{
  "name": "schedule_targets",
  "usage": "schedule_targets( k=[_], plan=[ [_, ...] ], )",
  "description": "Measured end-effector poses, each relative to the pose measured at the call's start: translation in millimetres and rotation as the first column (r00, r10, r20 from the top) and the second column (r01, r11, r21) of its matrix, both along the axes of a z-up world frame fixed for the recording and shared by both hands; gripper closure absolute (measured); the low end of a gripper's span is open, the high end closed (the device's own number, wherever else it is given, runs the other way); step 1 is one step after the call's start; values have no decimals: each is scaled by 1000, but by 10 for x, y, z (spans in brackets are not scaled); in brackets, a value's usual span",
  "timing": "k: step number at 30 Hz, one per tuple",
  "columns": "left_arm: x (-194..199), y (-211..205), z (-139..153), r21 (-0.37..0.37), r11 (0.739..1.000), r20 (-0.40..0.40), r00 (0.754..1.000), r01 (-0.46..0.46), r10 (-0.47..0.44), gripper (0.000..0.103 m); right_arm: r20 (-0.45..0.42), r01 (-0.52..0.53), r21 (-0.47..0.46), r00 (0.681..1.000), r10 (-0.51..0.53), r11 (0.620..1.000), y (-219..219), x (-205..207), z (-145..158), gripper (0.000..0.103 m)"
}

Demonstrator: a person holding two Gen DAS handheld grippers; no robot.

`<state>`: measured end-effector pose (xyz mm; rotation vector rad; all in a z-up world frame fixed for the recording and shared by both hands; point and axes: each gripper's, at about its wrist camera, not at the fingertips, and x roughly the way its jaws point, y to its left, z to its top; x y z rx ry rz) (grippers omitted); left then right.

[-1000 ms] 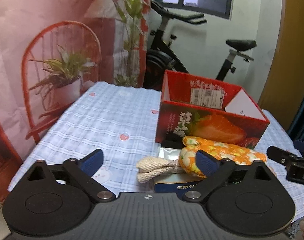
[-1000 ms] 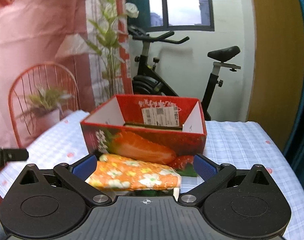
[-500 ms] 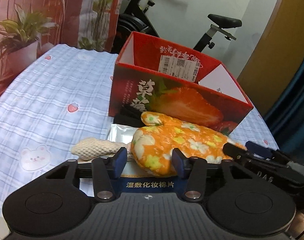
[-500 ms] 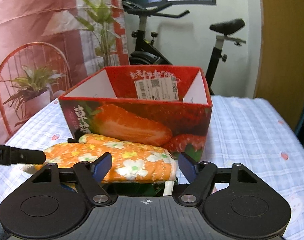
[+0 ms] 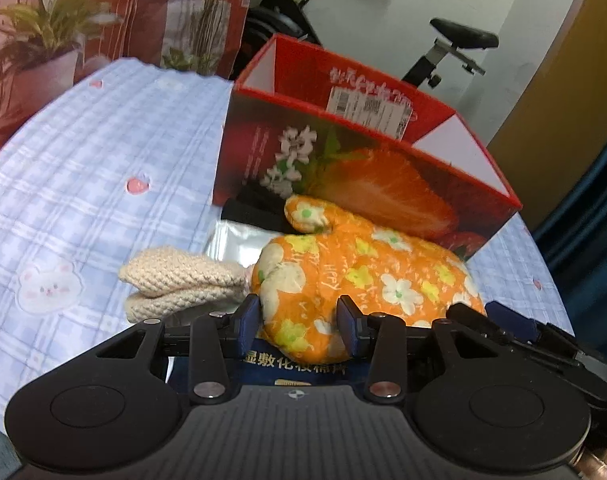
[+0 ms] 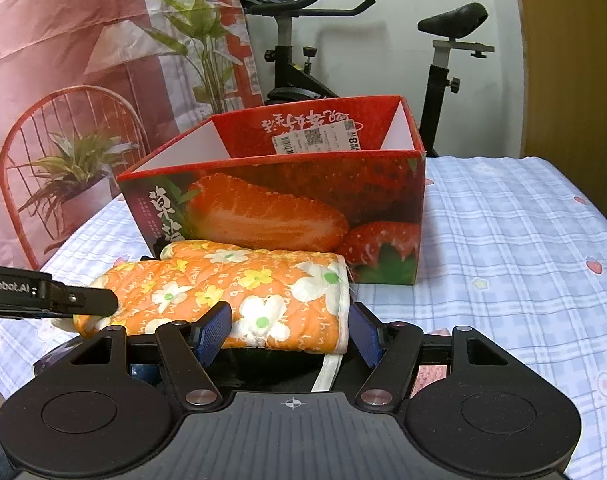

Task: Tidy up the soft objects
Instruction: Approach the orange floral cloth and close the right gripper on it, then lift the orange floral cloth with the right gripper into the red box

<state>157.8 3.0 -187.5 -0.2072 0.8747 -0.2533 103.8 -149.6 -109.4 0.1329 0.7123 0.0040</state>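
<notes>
An orange oven mitt [image 5: 367,276] printed with white and yellow flowers lies in the lower middle of both views, just in front of a red strawberry-printed cardboard box [image 6: 287,208]. The left gripper [image 5: 298,322] has its blue pads pressed on the mitt's rounded fingertip end, its jaws having just closed in on it. The right gripper [image 6: 289,332] straddles the cuff end; its jaws have just been closing, and both pads sit against the fabric's edges.

In the left wrist view, a cream knitted piece [image 5: 179,284], folded, lies to the left of the mitt, touching it. A silver foil pouch [image 5: 239,240] shows behind them, and a dark blue packet [image 5: 299,368] lies beneath the mitt. Everything rests on a blue checked tablecloth [image 5: 83,184]. An exercise bike [image 6: 303,64] stands in the upper background.
</notes>
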Motion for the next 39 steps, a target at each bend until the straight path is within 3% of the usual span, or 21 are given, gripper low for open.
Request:
schedule_targets(
  k=[11, 15, 18, 23, 30, 39],
  plan=[
    [22, 32, -129, -31, 999, -26, 1000, -16, 15, 56, -6, 0, 59, 1000, 0, 998, -85, 38, -81, 36],
    [8, 34, -143, -36, 999, -29, 999, -18, 17, 56, -30, 31, 146, 999, -27, 989, -191, 76, -121, 35],
    [11, 45, -143, -44, 999, -31, 999, -21, 20, 56, -28, 26, 173, 999, -21, 985, -200, 79, -127, 44],
    [-5, 53, -131, -42, 999, -26, 999, -21, 20, 56, 14, 0, 83, 1000, -1, 997, -96, 38, -37, 54],
    [-84, 24, -2, -3, 1000, 41, 999, -4, 4, 82, 59, -2, 56, 998, -1, 998, -97, -30, 76, 81],
    [-203, 77, 149, -2, 1000, 108, 994, -15, 15, 85, 118, -32, 25, 993, 29, 999, -22, -185, 240, 89]
  ],
)
